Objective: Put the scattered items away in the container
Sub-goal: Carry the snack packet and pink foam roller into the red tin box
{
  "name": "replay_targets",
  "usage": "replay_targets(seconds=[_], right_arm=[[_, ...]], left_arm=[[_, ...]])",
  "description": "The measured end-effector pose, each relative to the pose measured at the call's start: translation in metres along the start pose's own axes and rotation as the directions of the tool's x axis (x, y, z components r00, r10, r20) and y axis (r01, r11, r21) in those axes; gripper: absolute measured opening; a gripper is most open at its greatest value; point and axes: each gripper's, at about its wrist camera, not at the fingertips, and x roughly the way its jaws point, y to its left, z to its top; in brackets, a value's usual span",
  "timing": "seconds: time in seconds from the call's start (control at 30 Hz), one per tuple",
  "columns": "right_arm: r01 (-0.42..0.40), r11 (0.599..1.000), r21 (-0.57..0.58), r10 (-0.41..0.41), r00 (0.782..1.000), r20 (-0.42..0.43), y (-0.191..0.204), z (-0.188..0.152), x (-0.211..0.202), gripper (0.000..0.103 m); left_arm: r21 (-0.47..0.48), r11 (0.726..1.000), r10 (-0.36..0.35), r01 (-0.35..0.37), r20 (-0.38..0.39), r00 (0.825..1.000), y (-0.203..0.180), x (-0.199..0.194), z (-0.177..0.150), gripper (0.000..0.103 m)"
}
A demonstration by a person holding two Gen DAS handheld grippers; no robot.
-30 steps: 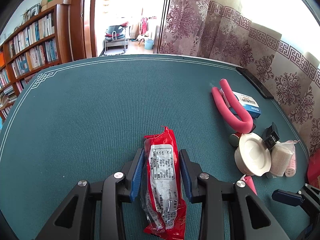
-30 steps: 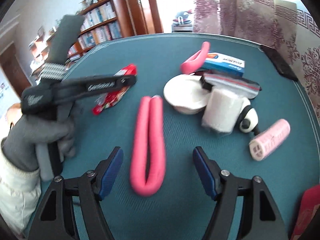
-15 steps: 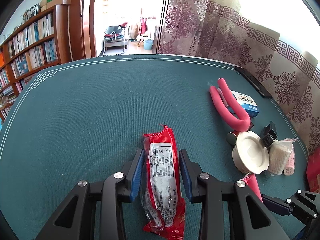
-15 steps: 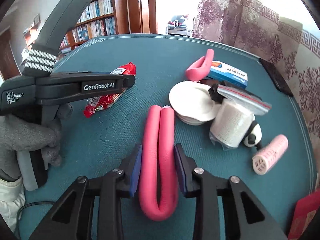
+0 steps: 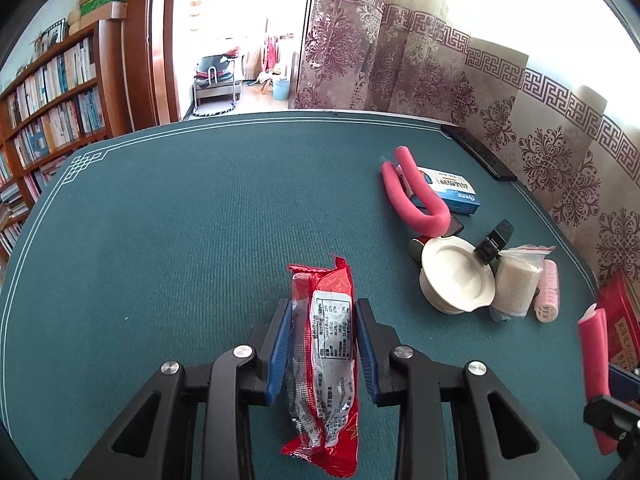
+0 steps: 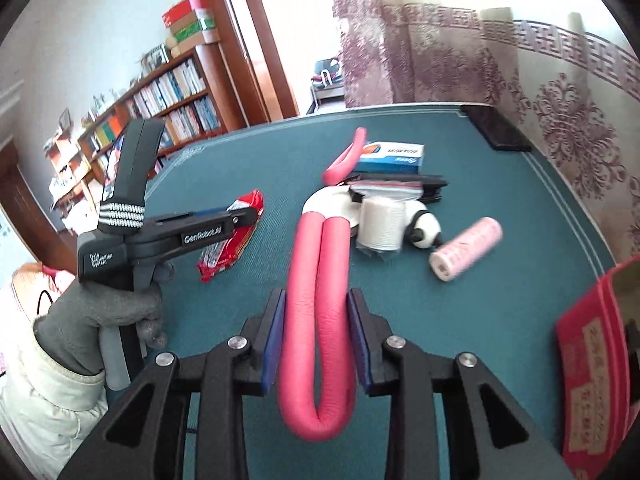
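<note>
The left gripper (image 5: pixel 322 344) is clamped on a red snack packet (image 5: pixel 324 356), its blue pads pressed against the packet's two long sides, and its jaws are closing a little further on it at this moment. The packet lies lengthwise between the fingers, its far end reaching past the fingertips and its near end hanging below the camera; in the right wrist view the same packet (image 6: pixel 232 240) appears in that gripper above the green table mat (image 5: pixel 180 208), whether clear of the mat cannot be told. A gloved hand (image 6: pixel 104 308) with a pale sleeve grips the left tool's handle. The right gripper (image 6: pixel 318 340) is clenched on a folded pink foam roller (image 6: pixel 320 320), both pads bearing on its doubled legs, the bend hanging toward the camera and the two free ends pointing away. Remaining on the mat, grouped toward the right side: a second pink foam roller (image 5: pixel 416 200) resting against a blue and white box (image 5: pixel 452 192), a white dish (image 5: pixel 456 280), a bagged white roll (image 5: pixel 516 288) touching it, a pale pink hair curler (image 5: pixel 548 292) just beside that, and a small panda figure (image 6: pixel 426 232). A red container (image 6: pixel 592 356) stands at the right edge of the mat, near the right gripper.
</note>
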Motion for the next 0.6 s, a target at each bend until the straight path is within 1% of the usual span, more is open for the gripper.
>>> replay_targets(seconds=[0.17, 0.33, 0.43, 0.6], right_arm=[[0.017, 0.999, 0.046, -0.020, 0.998, 0.055, -0.010, -0.004, -0.030, 0.034], [0.036, 0.994, 0.106, -0.050, 0.990, 0.130, -0.025, -0.006, -0.065, 0.034], [0.060, 0.990, 0.131, -0.082, 0.982, 0.168, -0.035, -0.008, -0.087, 0.034], [0.126, 0.974, 0.186, -0.162, 0.967, 0.197, -0.061, -0.022, -0.120, 0.034]], left_arm=[[0.003, 1.000, 0.004, -0.004, 0.007, 1.000, -0.003, -0.015, -0.010, 0.032], [0.006, 1.000, -0.005, 0.005, 0.039, 0.999, -0.009, -0.039, -0.013, 0.032], [0.024, 0.999, -0.034, 0.032, 0.062, 0.998, -0.021, -0.055, -0.013, 0.032], [0.072, 0.992, -0.112, 0.107, 0.075, 0.991, -0.055, -0.072, -0.012, 0.032]])
